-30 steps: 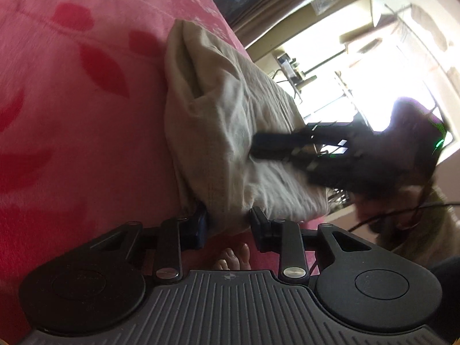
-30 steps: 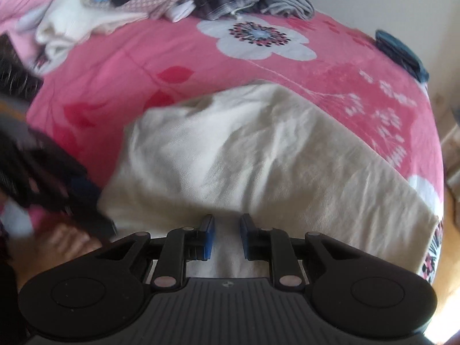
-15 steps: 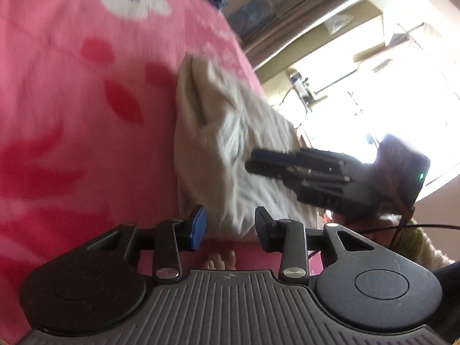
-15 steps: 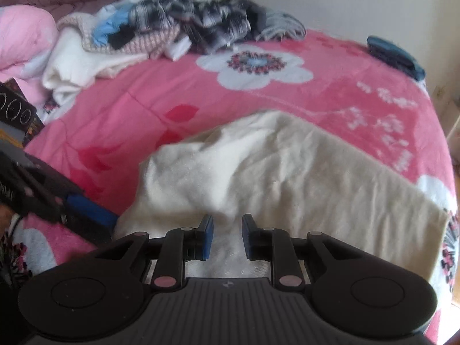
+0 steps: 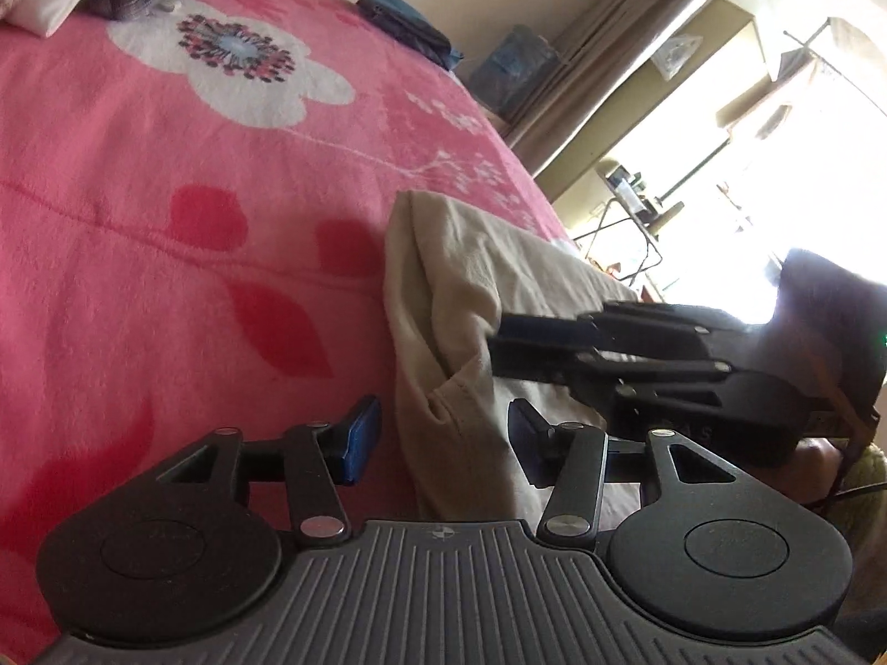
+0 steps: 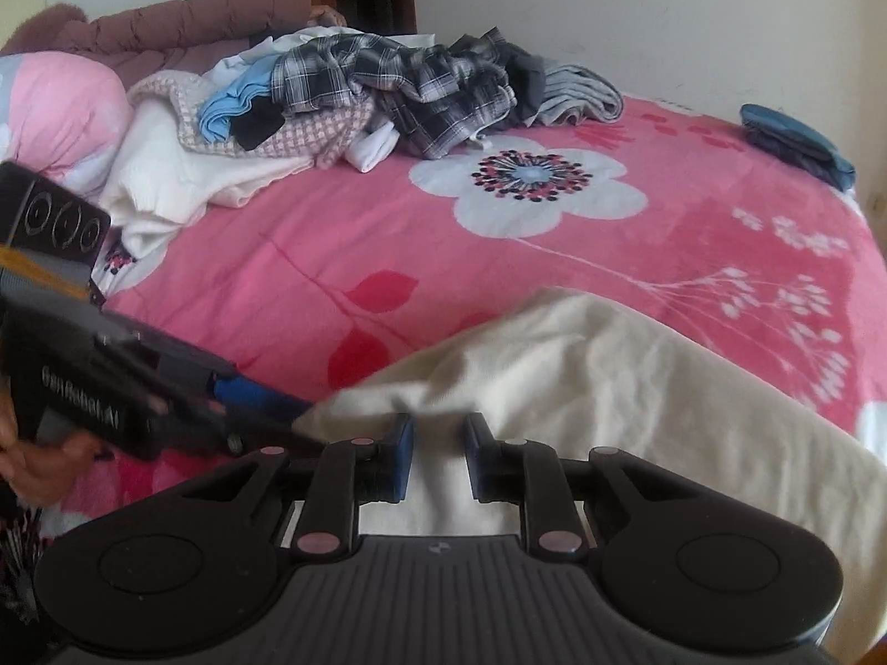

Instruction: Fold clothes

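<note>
Cream garment [image 6: 637, 404]: doubled over at the near edge of the pink bed [image 6: 499, 277].
Left gripper [image 5: 443, 432]: fingers apart, straddling its corner.
Right gripper [image 6: 438, 443]: fingers apart over the cloth.
Risk: a thin pinch may catch one layer, dragging the fold askew.

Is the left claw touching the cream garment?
Cannot tell. In the left wrist view the left claw stands open around the cream garment's edge; contact is unclear.

**A bedroom at home**

We see a bed under a pink flowered blanket [image 6: 343, 255], a pink pillow [image 6: 61, 111] and a heap of clothes [image 6: 355, 83] by a padded headboard [image 6: 183, 19]. Curtains [image 5: 621, 50] frame a bright window [image 5: 787, 177] beside it.
</note>
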